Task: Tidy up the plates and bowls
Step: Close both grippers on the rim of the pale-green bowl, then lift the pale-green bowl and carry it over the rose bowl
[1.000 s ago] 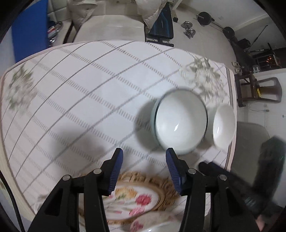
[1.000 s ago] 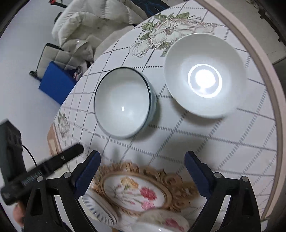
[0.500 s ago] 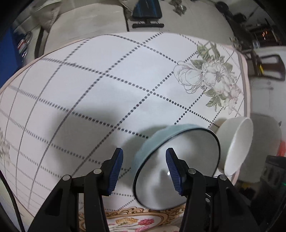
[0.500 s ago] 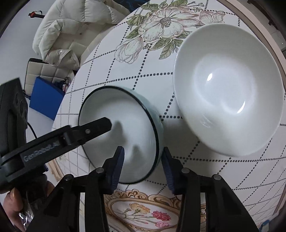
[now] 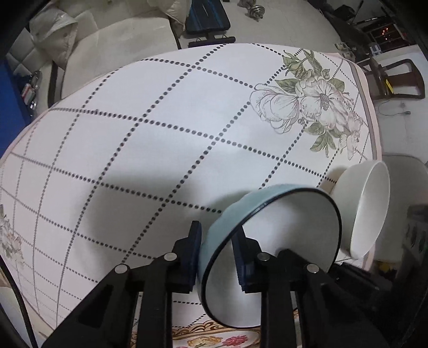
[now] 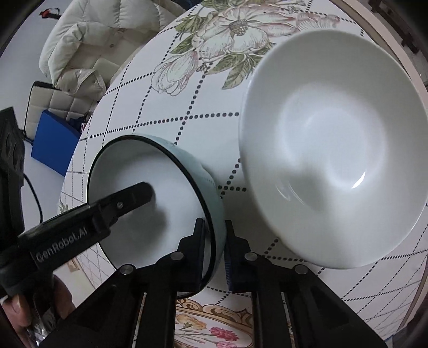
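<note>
Both tongs, left tongs (image 5: 216, 253) and right tongs (image 6: 215, 247), having just been closing, are pinching opposite rims of the pale-blue, black-rimmed ceramic bowl (image 6: 149, 203) on the near side of the desk (image 5: 165, 128). Uneven lifting risks slipping or knocking the plain white ceramic bowl (image 6: 331, 150) just right of it, near the desk's edge; a gold-bordered floral plate (image 6: 214, 326) is lying nearer.

Home living room, sofa (image 5: 115, 34), dumbbells (image 5: 251, 10), floral-clothed dining table (image 5: 160, 120)

Both wrist views look steeply down, close over the pale-blue, black-rimmed ceramic bowl (image 5: 270, 251) (image 6: 149, 211), from its opposite sides. Both share that bowl, the plain white bowl (image 5: 366, 206) (image 6: 331, 150) beside it, and the dotted-grid tablecloth (image 5: 160, 139) (image 6: 171, 107).
</note>
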Demonstrator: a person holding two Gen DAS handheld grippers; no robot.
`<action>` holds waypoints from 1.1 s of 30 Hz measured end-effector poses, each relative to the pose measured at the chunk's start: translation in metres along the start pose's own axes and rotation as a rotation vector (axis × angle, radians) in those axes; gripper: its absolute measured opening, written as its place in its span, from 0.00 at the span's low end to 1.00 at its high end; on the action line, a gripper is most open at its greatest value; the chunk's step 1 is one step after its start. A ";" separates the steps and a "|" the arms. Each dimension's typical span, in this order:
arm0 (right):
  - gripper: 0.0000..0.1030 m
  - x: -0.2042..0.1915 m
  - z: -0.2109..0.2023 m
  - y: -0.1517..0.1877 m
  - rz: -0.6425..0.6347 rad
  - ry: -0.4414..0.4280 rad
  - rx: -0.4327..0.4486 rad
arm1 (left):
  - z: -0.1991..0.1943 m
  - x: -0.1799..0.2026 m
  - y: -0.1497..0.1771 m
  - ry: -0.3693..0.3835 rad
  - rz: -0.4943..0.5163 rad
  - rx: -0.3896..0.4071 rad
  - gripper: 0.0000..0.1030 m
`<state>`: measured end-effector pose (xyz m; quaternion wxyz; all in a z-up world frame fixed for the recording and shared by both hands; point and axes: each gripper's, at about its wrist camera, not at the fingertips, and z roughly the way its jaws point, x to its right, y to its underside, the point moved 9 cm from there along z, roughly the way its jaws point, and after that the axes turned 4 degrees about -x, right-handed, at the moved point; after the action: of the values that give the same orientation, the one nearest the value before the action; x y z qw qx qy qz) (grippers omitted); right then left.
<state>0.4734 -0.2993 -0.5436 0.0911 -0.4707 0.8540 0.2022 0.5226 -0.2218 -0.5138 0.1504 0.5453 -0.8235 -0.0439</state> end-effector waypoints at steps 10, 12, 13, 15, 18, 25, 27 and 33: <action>0.12 -0.017 -0.015 0.011 -0.101 0.032 0.022 | -0.020 -0.007 0.029 0.012 -0.041 0.084 0.17; 0.11 -0.021 -0.023 0.017 -0.124 0.036 0.030 | -0.028 -0.005 0.038 0.014 -0.042 0.101 0.16; 0.11 -0.023 -0.027 0.020 -0.135 0.038 0.034 | -0.033 -0.005 0.048 0.018 -0.046 0.110 0.16; 0.11 -0.028 -0.038 0.029 -0.158 0.039 0.043 | -0.042 -0.002 0.059 0.024 -0.053 0.131 0.16; 0.11 -0.030 -0.057 0.050 -0.195 0.042 0.058 | -0.057 0.003 0.082 0.040 -0.063 0.166 0.15; 0.11 -0.021 -0.105 0.112 -0.274 0.056 0.087 | -0.083 0.024 0.123 0.055 -0.064 0.223 0.15; 0.11 -0.019 -0.116 0.133 -0.290 0.060 0.095 | -0.090 0.032 0.143 0.054 -0.060 0.233 0.15; 0.11 0.005 -0.136 0.202 -0.321 0.056 0.089 | -0.100 0.053 0.204 0.067 -0.060 0.251 0.15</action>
<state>0.3058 -0.2654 -0.3701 0.1189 -0.6018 0.7783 0.1337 0.3525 -0.1793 -0.3596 0.1073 0.5854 -0.8003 0.0732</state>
